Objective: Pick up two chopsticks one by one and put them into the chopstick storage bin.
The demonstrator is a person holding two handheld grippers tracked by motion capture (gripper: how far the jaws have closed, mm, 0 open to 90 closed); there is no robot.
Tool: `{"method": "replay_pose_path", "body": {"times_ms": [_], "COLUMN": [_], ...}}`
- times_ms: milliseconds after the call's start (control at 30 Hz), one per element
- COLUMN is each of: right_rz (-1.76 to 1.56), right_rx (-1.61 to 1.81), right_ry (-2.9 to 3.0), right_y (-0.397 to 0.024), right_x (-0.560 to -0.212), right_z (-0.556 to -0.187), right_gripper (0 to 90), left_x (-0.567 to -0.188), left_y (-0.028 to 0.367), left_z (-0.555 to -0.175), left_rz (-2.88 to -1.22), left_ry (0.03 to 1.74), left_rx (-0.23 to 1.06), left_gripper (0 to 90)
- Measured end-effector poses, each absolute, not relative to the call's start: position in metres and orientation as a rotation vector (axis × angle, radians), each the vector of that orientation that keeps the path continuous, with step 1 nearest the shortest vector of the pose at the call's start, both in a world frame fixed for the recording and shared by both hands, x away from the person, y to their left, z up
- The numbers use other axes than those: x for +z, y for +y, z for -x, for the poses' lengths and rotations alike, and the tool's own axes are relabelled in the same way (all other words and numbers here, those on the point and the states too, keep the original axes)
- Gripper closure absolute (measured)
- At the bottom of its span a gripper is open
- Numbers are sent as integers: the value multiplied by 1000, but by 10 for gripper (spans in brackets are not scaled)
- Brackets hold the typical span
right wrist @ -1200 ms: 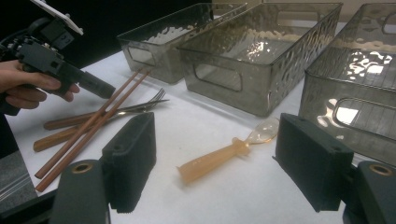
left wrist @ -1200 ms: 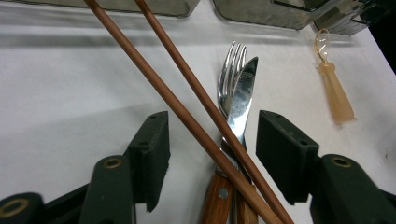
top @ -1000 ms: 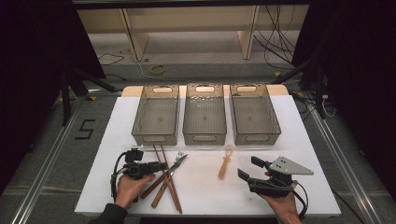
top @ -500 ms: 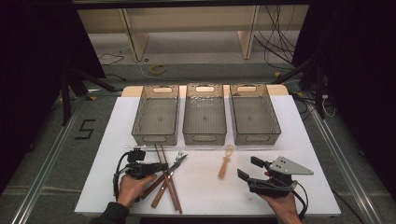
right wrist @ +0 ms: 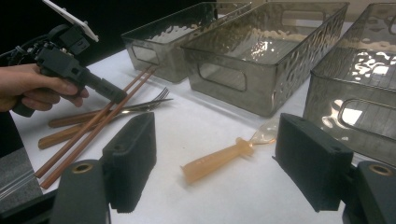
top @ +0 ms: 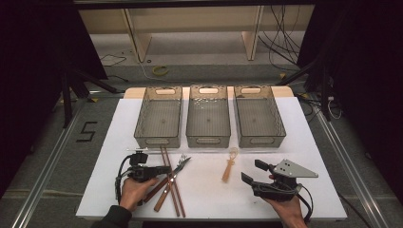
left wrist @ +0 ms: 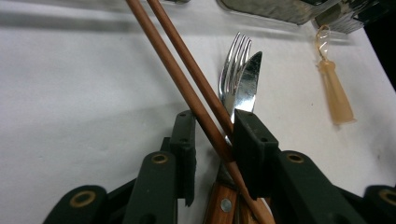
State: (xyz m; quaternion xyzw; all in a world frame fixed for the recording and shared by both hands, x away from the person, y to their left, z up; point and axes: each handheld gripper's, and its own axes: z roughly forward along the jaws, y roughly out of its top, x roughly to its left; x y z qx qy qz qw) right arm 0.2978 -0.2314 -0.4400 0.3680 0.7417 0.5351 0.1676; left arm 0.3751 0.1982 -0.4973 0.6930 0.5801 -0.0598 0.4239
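A person sat at a white table (top: 114, 156) with a gripper in each hand. The left gripper (left wrist: 212, 140) was down low over a little pile of eating tools near the front left of the table. Its jaws had just been closing in, and two brown chopsticks (left wrist: 187, 60) ran slanting between them. One chopstick touched the right jaw. The other jaw stood a bit apart from the sticks, so I could not tell if the grip was tight. A fork (left wrist: 232, 70) and a knife (left wrist: 247, 77) with wooden handles lay under the chopsticks, with their shiny ends poking out past the jaws.

The right gripper (right wrist: 215, 163) was held near the front right of the table. Its jaws stood wide apart with nothing in them. An orange see-through spoon (right wrist: 224, 156) lay flat on the table just beyond it.

Three grey see-through bins (top: 207, 116) stood side by side at the back of the table.
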Motion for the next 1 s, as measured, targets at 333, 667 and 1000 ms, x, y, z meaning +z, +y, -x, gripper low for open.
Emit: {"method": "replay_pose_path", "body": {"times_ms": [333,667,1000], "right_rz": [-1040,-1039,-1034], "right_rx": [1519,1515,1513], "right_ry": [2116,2122,2127], "right_y": [-231,-230,-230], "right_x": [-440,-440,-441], "right_z": [-298,-298,-297], "right_gripper": [300,299,300], "left_x": [-500,-497,-493], "left_y": [201,205,200], "left_z": [-375,-373,-371], "left_rz": [-1694,-1664,-1708], "left_ry": [1454,1443,1411], "left_rx": [-201,-215,-197], "left_gripper": [740,803,846]}}
